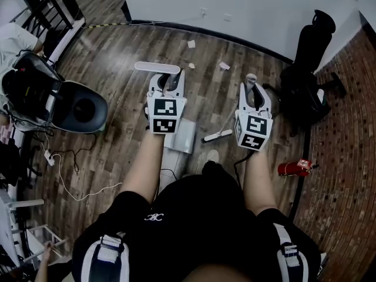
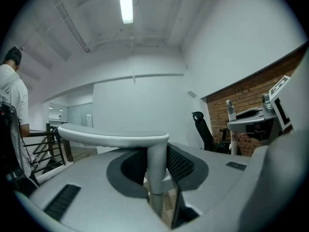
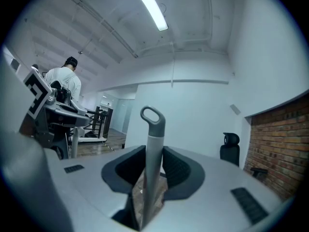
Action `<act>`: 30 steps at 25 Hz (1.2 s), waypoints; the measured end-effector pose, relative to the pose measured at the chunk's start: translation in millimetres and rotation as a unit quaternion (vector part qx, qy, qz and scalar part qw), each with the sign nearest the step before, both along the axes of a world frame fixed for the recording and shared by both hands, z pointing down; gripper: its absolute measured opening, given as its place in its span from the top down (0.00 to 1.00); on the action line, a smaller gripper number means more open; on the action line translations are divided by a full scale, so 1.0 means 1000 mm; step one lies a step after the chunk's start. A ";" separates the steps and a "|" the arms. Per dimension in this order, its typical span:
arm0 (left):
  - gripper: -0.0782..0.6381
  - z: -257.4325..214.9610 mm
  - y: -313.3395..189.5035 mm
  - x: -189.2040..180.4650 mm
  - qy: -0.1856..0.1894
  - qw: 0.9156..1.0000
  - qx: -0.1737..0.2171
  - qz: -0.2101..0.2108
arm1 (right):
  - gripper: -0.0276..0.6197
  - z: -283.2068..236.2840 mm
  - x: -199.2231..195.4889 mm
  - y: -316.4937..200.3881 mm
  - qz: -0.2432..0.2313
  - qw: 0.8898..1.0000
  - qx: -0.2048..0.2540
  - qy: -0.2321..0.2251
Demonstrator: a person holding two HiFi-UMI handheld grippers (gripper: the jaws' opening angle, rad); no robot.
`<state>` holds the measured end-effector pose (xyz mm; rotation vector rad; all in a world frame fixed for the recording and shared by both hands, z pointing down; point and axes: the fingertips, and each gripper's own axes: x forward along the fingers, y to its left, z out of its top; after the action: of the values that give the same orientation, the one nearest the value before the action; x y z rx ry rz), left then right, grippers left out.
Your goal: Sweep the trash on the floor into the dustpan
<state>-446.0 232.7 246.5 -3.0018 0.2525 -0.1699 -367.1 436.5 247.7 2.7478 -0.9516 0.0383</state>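
My left gripper [image 1: 167,82] is shut on the upright white dustpan handle [image 1: 157,67], whose flat T-shaped top shows just beyond the jaws. The grey dustpan [image 1: 181,136] rests on the wood floor below it. In the left gripper view the handle's post [image 2: 157,164] stands clamped between the dark pads. My right gripper [image 1: 254,90] is shut on the grey broom handle [image 1: 251,80]; the white broom head [image 1: 217,136] lies on the floor beside the dustpan. That handle's looped end [image 3: 152,117] rises between the jaws. Three paper scraps [image 1: 191,44] [image 1: 191,65] [image 1: 224,66] lie ahead near the wall.
A black office chair [image 1: 306,69] stands at the right, a red fire extinguisher [image 1: 294,168] near the brick-patterned floor [image 1: 346,157]. At the left are a grey round seat [image 1: 81,108], loose cables [image 1: 70,175] and a person in white [image 1: 13,40]. A white wall [image 1: 235,4] runs ahead.
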 end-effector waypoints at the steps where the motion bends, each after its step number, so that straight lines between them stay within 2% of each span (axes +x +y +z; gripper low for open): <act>1: 0.75 0.002 -0.006 0.006 -0.002 1.000 0.000 0.000 | 0.78 0.001 0.007 -0.004 0.002 1.000 -0.001 0.001; 9: 0.75 0.014 -0.050 0.073 -0.021 1.000 0.010 -0.015 | 0.78 0.008 0.089 -0.030 0.005 0.999 0.032 -0.004; 14: 0.75 0.014 -0.063 0.136 -0.030 0.999 0.014 -0.017 | 0.78 0.021 0.155 -0.033 0.008 0.999 0.045 -0.025; 19: 0.75 0.009 -0.081 0.208 -0.032 0.999 0.013 -0.036 | 0.78 0.022 0.226 -0.051 -0.017 0.998 0.051 -0.041; 22: 0.75 0.013 -0.085 0.246 -0.034 0.999 0.009 -0.034 | 0.78 0.024 0.259 -0.064 -0.033 0.997 0.049 -0.043; 30: 0.75 0.009 -0.119 0.324 -0.011 0.999 -0.005 -0.053 | 0.78 0.015 0.341 -0.105 -0.073 0.996 0.039 -0.028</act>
<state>-121.6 114.1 255.2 -2.9961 0.4101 -0.2141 -26.2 331.7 262.9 2.7519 -1.1911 0.0529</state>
